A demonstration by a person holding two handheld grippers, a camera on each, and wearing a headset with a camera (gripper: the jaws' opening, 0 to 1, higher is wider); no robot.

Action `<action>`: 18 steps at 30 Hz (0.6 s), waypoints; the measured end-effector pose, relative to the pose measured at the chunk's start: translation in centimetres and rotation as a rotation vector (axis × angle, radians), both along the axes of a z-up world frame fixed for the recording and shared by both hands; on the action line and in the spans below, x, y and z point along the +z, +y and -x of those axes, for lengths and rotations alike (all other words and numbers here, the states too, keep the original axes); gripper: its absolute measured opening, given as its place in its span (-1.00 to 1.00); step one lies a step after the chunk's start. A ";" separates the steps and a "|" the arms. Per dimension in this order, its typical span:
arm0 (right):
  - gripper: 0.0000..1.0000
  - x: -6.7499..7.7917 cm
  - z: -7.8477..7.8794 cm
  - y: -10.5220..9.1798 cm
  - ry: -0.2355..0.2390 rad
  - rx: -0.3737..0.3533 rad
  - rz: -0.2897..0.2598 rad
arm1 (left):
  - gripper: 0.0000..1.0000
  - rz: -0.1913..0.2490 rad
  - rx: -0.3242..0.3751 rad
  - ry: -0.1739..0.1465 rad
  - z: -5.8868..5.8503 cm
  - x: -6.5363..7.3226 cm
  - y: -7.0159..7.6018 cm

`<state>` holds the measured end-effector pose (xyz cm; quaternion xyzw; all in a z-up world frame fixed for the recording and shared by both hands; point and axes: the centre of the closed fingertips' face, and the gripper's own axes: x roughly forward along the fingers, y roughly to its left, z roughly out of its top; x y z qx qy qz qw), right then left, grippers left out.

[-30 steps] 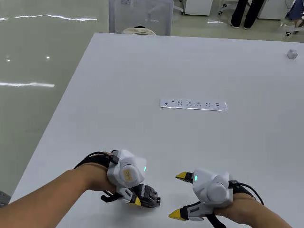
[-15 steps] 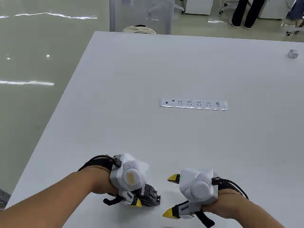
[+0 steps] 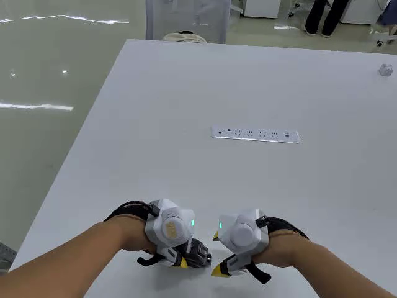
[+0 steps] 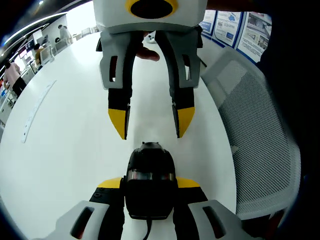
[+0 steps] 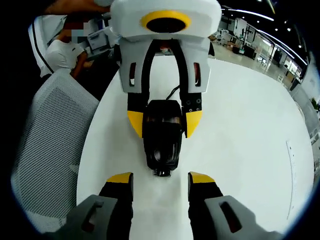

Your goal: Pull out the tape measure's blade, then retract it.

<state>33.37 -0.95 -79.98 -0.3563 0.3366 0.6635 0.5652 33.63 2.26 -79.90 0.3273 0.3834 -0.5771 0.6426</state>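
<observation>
The white table [image 3: 186,112] is bare around both claws, with a mesh chair [image 4: 260,140] off its edge beside them and a power strip [image 3: 255,135] well beyond, so nothing blocks a straight pull. The left claw [image 4: 149,182] pinches the black tape measure [image 4: 150,165] by its sides; the right claw [image 5: 160,177] faces it, spread, tips just short of its nose. The case looks hard, smooth and compact, the blade likely thin and springy, best taken by the small tab [image 5: 160,172] at that nose.

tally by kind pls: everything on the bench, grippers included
Tape measure: 1
Power strip: 1
Small grey object: 1
Grippers: 2, the left gripper and the right gripper
Total: 5
</observation>
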 end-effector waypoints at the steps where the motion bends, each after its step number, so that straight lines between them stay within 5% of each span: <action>1: -0.13 -0.4 -0.1 0.0 0.001 0.001 0.014 | -0.32 0.002 0.002 -0.001 0.0 0.0 0.0; 10: -0.42 -2.4 -0.3 -0.2 0.060 -0.014 0.071 | -0.32 0.016 0.012 0.004 0.0 0.1 0.0; 18: -0.46 -2.8 -0.7 0.6 0.019 -0.017 0.052 | -0.32 0.029 0.020 0.007 -0.1 0.1 -0.1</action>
